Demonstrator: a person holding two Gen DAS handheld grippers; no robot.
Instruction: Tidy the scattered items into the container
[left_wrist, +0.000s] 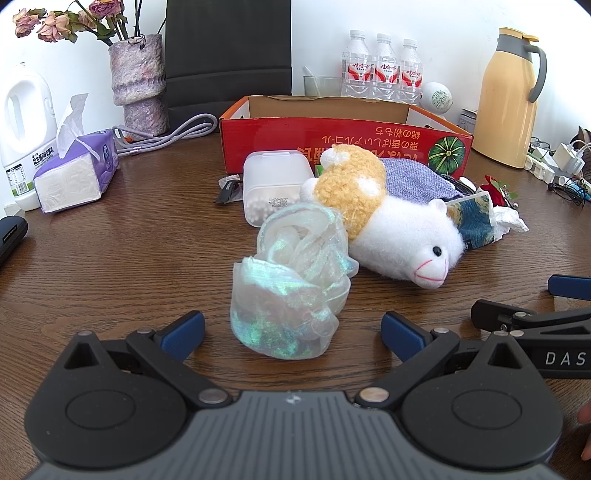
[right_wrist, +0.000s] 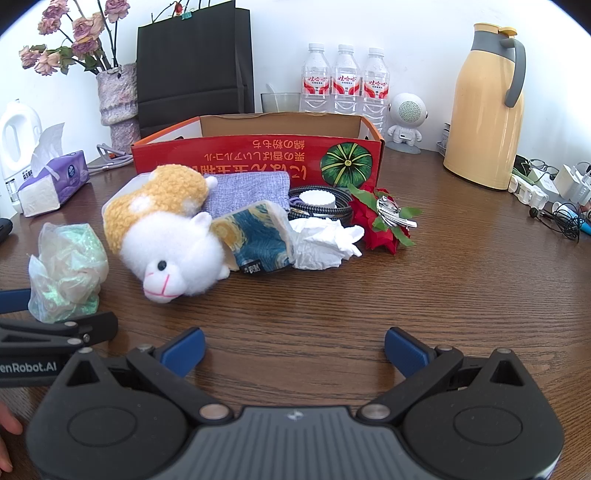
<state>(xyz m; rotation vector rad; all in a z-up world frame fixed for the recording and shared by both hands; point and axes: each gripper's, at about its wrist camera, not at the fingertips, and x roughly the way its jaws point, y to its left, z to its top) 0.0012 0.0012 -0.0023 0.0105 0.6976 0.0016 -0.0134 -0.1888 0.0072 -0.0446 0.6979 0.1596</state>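
A red cardboard box (left_wrist: 343, 142) (right_wrist: 258, 158) stands open at the back of the wooden table. In front of it lie an iridescent bath puff (left_wrist: 291, 284) (right_wrist: 66, 266), a white and yellow plush alpaca (left_wrist: 399, 236) (right_wrist: 166, 236), a white cotton-swab box (left_wrist: 273, 184), a grey-blue pouch (right_wrist: 251, 192), a painted tissue pack (right_wrist: 255, 240) with crumpled tissue (right_wrist: 321, 240), a red flower with a clip (right_wrist: 384, 218) and a coiled cable (right_wrist: 332, 206). My left gripper (left_wrist: 291, 332) is open, its fingers either side of the puff's near end. My right gripper (right_wrist: 295, 349) is open over bare table.
Behind and beside the box stand a vase of dried roses (left_wrist: 140, 85), a purple tissue pack (left_wrist: 77, 173), a detergent bottle (left_wrist: 26, 122), three water bottles (right_wrist: 343, 81), a yellow thermos (right_wrist: 487, 110) and a small speaker (right_wrist: 406, 118). Chargers and cables (right_wrist: 554, 192) clutter the right edge.
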